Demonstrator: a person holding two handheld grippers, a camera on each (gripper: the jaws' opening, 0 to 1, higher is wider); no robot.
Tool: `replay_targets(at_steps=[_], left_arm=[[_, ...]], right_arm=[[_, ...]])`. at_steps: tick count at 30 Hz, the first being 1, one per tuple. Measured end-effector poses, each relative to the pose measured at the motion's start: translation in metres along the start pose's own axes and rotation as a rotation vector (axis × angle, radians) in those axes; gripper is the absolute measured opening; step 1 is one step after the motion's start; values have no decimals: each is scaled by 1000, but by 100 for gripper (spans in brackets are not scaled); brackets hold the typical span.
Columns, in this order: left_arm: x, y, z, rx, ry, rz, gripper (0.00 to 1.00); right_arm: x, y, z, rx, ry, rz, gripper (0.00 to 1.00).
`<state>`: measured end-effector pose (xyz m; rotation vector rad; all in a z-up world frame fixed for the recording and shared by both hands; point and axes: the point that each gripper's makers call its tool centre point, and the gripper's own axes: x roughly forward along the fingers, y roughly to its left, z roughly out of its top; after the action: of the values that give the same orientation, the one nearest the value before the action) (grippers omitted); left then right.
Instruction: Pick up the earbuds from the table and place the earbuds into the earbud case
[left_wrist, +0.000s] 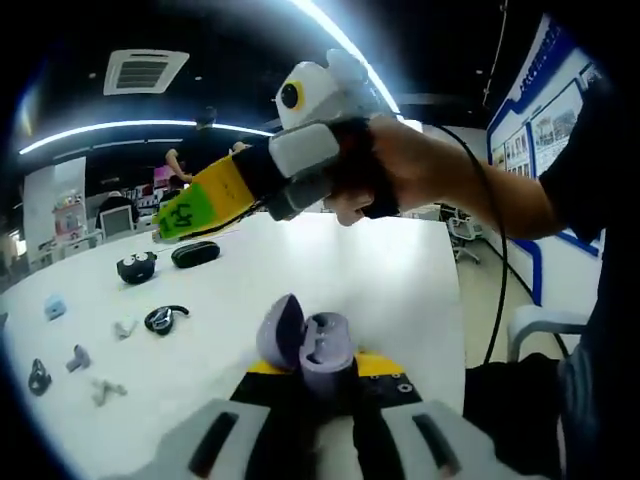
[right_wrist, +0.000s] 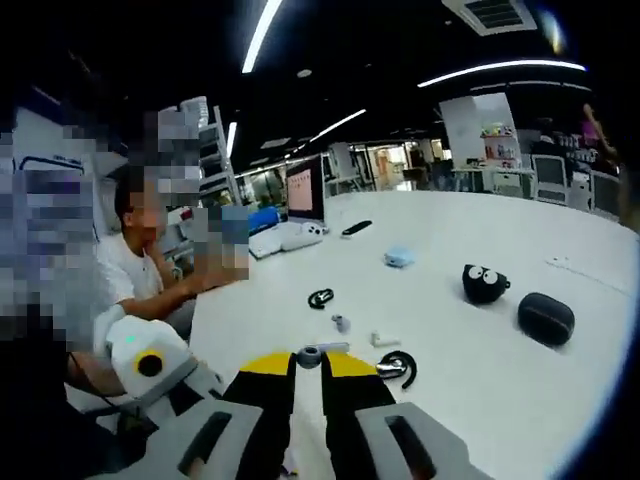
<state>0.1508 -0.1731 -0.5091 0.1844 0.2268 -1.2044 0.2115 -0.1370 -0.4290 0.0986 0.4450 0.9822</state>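
Observation:
My left gripper (left_wrist: 312, 385) is shut on a purple earbud case (left_wrist: 325, 352), held upright at the bottom of the left gripper view with its lid (left_wrist: 281, 331) swung open. Above the table, a hand holds my right gripper (left_wrist: 172, 222), its yellow and green jaws pointing left, away from the case. In the right gripper view the right gripper (right_wrist: 308, 362) has its jaws close together on a small grey earbud (right_wrist: 309, 354) at their tips. Loose on the table lie a black ear-hook earbud (right_wrist: 398, 367), a white earbud (right_wrist: 385, 340) and a grey earbud (right_wrist: 341, 322).
Farther off lie a black earbud (right_wrist: 320, 298), a blue case (right_wrist: 399, 258), a black case with eyes (right_wrist: 484, 283) and a black oval case (right_wrist: 546, 318). A person sits at the table's edge (right_wrist: 140, 275) near a monitor (right_wrist: 305, 188). A cable (left_wrist: 497, 250) hangs from the right gripper.

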Motion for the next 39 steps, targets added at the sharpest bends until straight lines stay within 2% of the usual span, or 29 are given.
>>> replay_targets(at_steps=[7,15,20,28,32,39], left_arm=[[0,-1,1,7,-1,2,20],[-1,-2,2,10,-1,2,20],[0,-3,3,33,-2,6,19],[-1,-7,6,97,-4,10,19],[-1,-7,6,126,-7,16,19],[-1,-7,7,146,-9,20,19]], right_arm=[[-21,18,-1,71,-55,57,10],[-37,38,-21,182,-51,152,10],[-47,54,-39,328,-39,256,10],[-46,66,-66,427,24,338,10],[-46,70,-67,452,31,367,10],[-43,73,-66,544,28,415,10]])
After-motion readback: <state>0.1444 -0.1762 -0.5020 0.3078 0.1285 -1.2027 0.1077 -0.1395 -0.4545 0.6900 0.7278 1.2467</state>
